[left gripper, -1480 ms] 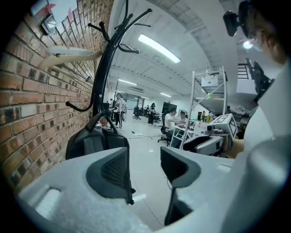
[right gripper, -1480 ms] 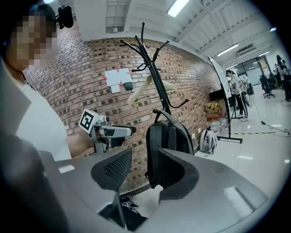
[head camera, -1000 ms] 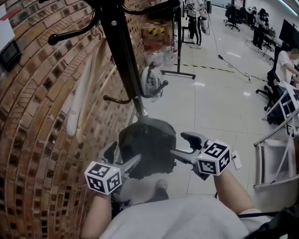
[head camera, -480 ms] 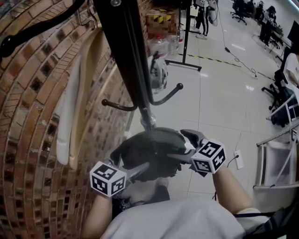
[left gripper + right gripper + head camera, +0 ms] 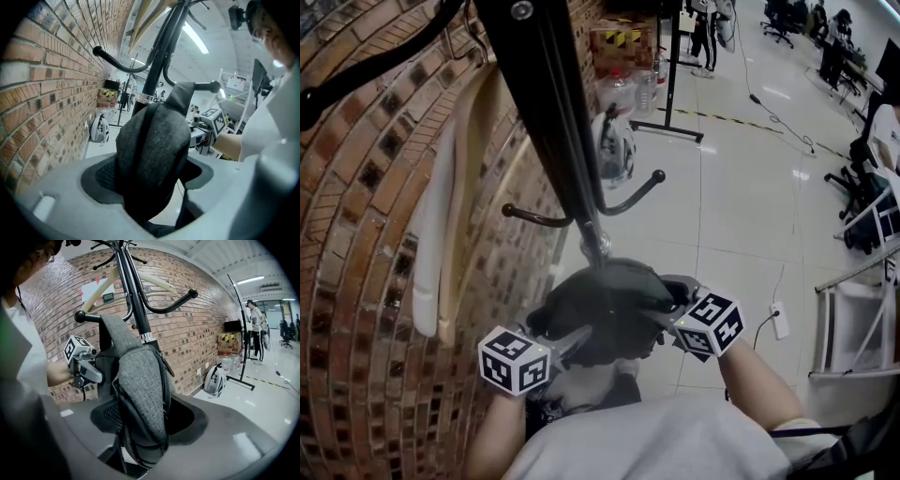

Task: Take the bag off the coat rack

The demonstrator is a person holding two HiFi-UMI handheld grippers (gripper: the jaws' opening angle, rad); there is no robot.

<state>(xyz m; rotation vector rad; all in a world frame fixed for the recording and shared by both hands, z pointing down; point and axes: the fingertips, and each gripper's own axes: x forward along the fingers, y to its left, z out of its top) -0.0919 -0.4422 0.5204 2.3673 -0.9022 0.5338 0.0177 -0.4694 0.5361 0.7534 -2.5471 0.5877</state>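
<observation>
A grey fabric bag (image 5: pixel 605 309) hangs by its strap from a low hook of the black coat rack (image 5: pixel 553 122). My left gripper (image 5: pixel 561 323) reaches in at the bag's left side and my right gripper (image 5: pixel 661 305) at its right side. In the left gripper view the bag (image 5: pixel 150 159) fills most of the space between the closing jaws, with a gap still on the right. The right gripper view shows the bag (image 5: pixel 140 394) between its closing jaws too, against the left pad and apart from the right one.
The brick wall (image 5: pixel 366 234) stands close on the left, with pale hangers (image 5: pixel 455 187) dangling from an upper hook. A white helmet (image 5: pixel 614 150) lies on the floor behind the rack. A black stand (image 5: pixel 670 84) is beyond, and a white frame (image 5: pixel 853 328) is at the right.
Both grippers have moved inward against the bag's sides and their jaws have narrowed around it. My head has moved nearer to the rack.
</observation>
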